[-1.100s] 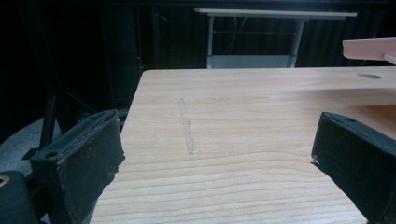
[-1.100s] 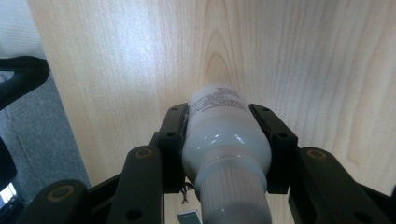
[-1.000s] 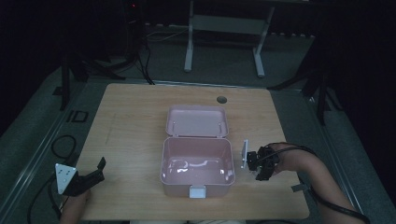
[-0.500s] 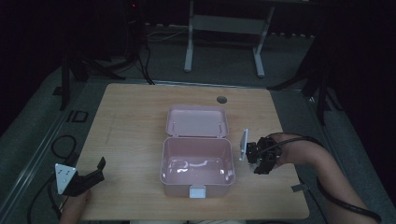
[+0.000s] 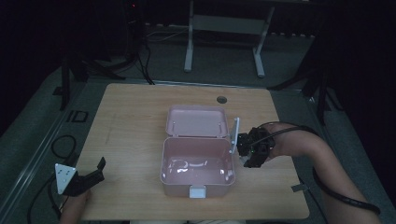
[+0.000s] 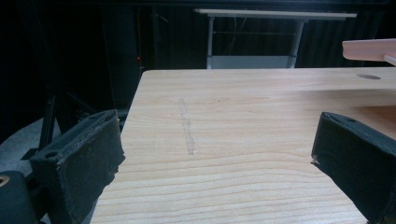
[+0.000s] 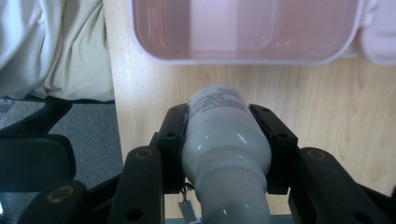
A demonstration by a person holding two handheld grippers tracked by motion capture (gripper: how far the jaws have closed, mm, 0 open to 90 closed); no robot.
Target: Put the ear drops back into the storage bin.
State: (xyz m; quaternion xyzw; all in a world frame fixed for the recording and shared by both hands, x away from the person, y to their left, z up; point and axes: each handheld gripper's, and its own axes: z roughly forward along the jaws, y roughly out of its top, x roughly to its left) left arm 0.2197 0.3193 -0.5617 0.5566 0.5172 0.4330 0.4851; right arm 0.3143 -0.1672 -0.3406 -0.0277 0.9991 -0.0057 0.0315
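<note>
- While we hold the left gripper low at about 7 o'clock on the table, near the front edge, its jaws stand wide apart with bare wood between them in the left gripper view; it grasps nothing.
- At roughly 4 o'clock, just beside the right wall of the box, our right gripper is clenched on a white bottle. In the right gripper view the pads press both sides of the body, with the ribbed cap end toward the camera and the printed base pointing at the box.
- At the centre sits the pink box, open and apparently empty; its lid lies flat behind it toward 12 o'clock.
- We judge the step in hand to be carrying the bottle into the box. To do it well, we should lift enough for the base to pass over the near wall, then move in toward 9 o'clock and lower before letting go.
- We should keep the squeeze steady, since the smooth round body could slip or roll between the pads.
- Farther back, near 1 o'clock, a small dark hole marks the tabletop, and a metal stand rises beyond the table.
</note>
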